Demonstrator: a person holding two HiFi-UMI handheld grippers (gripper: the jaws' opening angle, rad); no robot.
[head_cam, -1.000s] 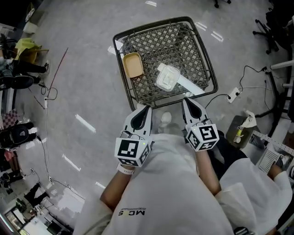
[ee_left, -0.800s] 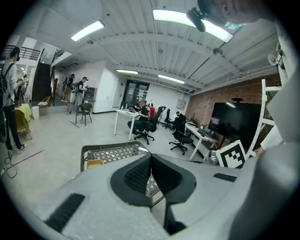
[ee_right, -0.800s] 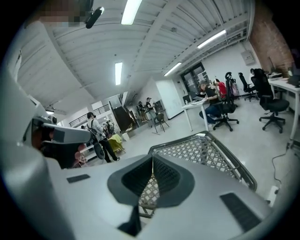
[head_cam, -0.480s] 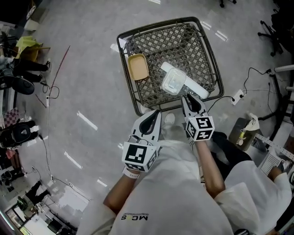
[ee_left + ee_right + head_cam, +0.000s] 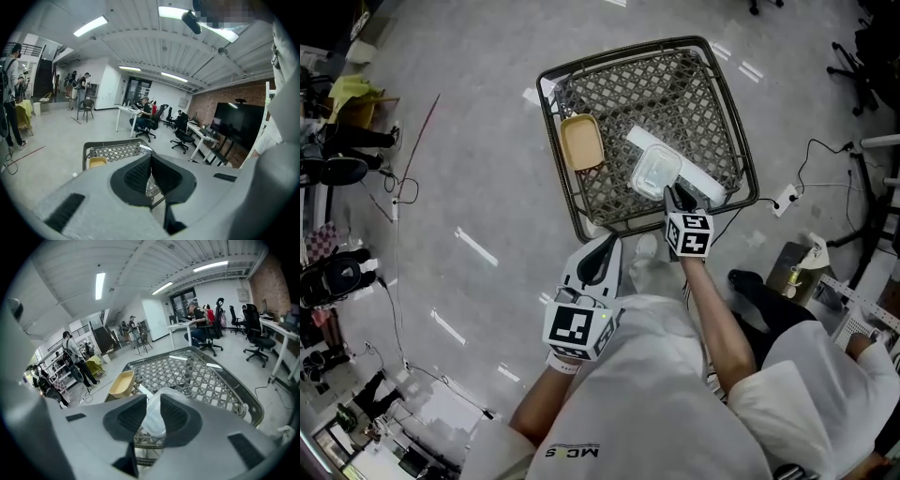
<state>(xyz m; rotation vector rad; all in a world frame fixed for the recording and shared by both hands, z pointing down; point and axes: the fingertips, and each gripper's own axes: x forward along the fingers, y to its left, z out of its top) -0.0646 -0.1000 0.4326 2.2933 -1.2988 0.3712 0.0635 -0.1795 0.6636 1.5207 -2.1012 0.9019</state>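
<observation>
A black wire-mesh basket (image 5: 731, 141) stands on the grey floor. In it lie a shallow yellow tray (image 5: 581, 142), a clear plastic container (image 5: 655, 174) and a flat white strip (image 5: 703, 180) under that container. My right gripper (image 5: 676, 193) reaches over the basket's near rim, open, and its jaws straddle the near edge of the clear container (image 5: 154, 417). The yellow tray (image 5: 121, 383) lies to its left. My left gripper (image 5: 608, 247) hangs short of the basket, above the floor, shut and with nothing in it. It faces the basket (image 5: 112, 152) and the yellow tray (image 5: 97, 162).
A person's white shoe (image 5: 641, 246) is just below the basket's near rim. A cable with a power socket (image 5: 783, 194) lies on the floor to the right. Desks with office chairs (image 5: 150, 123) and several people stand farther off in the room.
My right gripper has moved forward over the basket's rim and gone from shut to open around the clear container's edge. The left gripper has drawn back slightly and stays shut.
</observation>
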